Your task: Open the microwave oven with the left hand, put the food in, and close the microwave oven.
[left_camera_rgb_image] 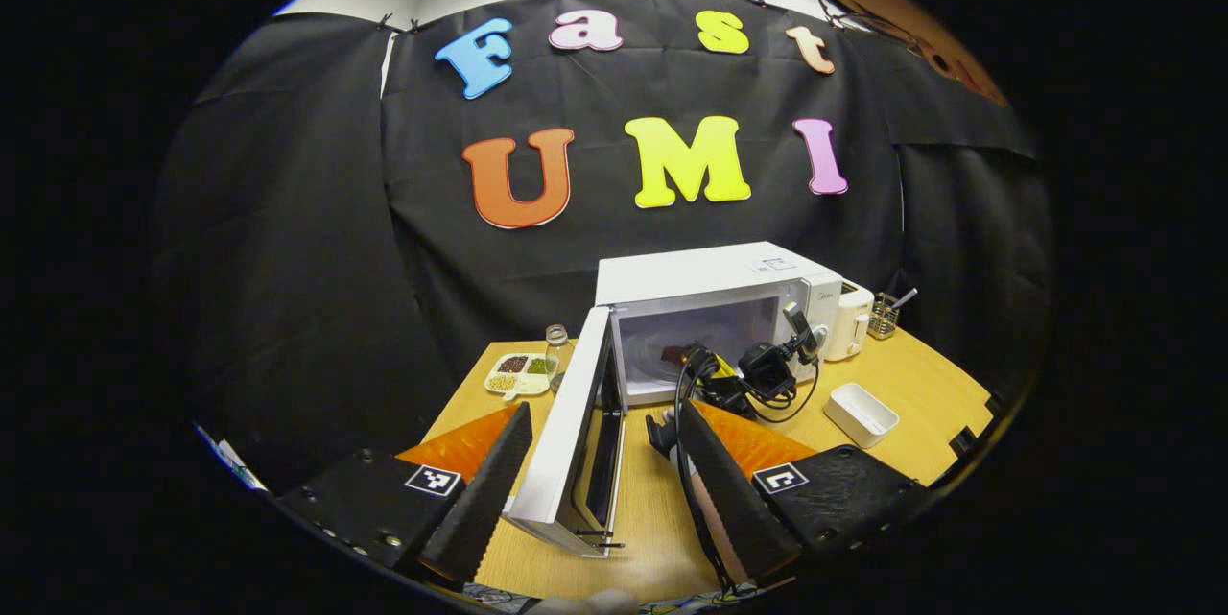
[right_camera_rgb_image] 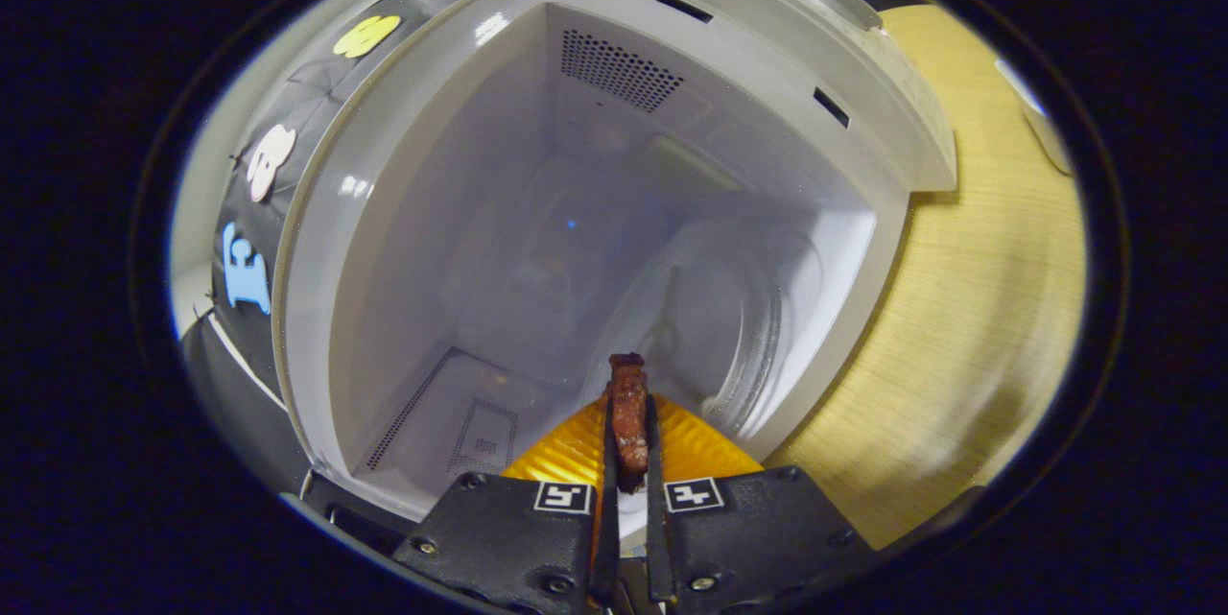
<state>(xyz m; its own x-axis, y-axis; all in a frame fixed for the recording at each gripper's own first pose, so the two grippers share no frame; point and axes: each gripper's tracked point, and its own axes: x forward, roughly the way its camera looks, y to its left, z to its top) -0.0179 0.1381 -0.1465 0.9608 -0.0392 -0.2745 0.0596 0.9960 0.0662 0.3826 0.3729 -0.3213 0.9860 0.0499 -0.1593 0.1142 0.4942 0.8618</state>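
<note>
— Right gripper view first: what is seen of the food (right_camera_rgb_image: 628, 423)?

— A dark brown piece is clamped between the two fingers of the right hand-held gripper (right_camera_rgb_image: 628, 461), which is pointed into the open cavity of the microwave oven (right_camera_rgb_image: 614, 212). The glass turntable (right_camera_rgb_image: 739, 327) is seen just beyond the piece. The food is judged to be at the mouth of the cavity, not yet set down.

— And the door (left_camera_rgb_image: 566, 442)?

— In the left gripper view it is swung wide open toward the near left, standing between the spread fingers of the left hand-held gripper (left_camera_rgb_image: 600, 490). The jaws are apart and nothing is seen to be pressed by them; whether the door is touched cannot be told.

— How far along is the task judged to be?

— Opening is done. Placing is under way: the food is yet to be released onto the turntable, and the right hand-held gripper withdrawn. Closing the door is left. On the bench (left_camera_rgb_image: 921, 375), a white tray (left_camera_rgb_image: 861, 413) and a divided dish (left_camera_rgb_image: 520, 373) are left untouched.
</note>
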